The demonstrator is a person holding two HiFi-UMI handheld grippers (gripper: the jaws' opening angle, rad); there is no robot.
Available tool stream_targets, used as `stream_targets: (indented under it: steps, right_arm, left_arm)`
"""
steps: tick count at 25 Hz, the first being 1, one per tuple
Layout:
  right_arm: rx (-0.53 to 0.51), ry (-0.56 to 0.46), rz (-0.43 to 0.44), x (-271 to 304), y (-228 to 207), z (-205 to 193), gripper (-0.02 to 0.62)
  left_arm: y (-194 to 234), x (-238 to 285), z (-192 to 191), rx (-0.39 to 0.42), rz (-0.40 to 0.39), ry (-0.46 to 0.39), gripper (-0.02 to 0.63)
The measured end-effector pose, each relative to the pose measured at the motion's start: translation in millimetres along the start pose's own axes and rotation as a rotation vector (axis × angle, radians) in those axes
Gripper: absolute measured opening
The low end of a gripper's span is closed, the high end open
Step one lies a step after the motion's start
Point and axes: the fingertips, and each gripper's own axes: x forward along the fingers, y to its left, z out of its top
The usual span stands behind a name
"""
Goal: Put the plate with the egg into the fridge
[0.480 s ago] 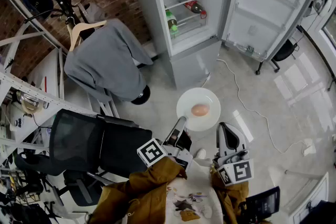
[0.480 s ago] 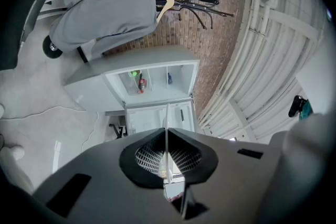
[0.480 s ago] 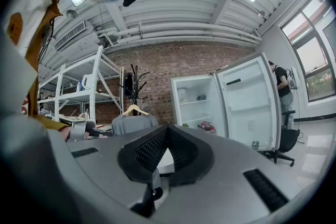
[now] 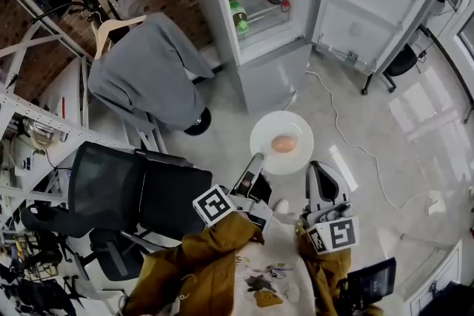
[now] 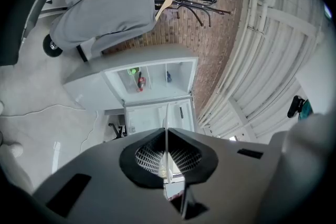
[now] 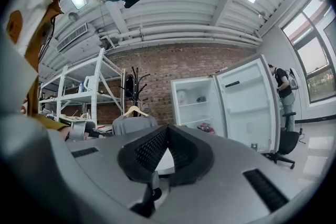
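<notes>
Open fridge point(image 4: 255, 4) ahead. Left hand-held gripper point(image 4: 257, 158) pinches plate point(image 4: 298, 129) with egg point(image 4: 284, 143), not yet inside; right hand-held gripper point(image 4: 319, 172) pressed together.

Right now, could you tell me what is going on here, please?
A person holds a white plate with an egg on it, its rim clamped in the left gripper. The right gripper is shut and empty beside it. The fridge ahead stands open, and the plate is not yet inside.
</notes>
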Motion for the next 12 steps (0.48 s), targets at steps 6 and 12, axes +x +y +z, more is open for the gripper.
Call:
stream_targets:
  steps: [6,12]
  right_arm:
    - [0.006,-0.001,0.042,-9,-10,1,0.006]
    - [0.031,0.000,0.070,-17,-37,-8,0.006]
  left_arm:
    - [-1,6,-19,-0.008,0.013,-0.016,0.018]
    - [8,8,-30,-0.008,0.032,-0.072,0.018]
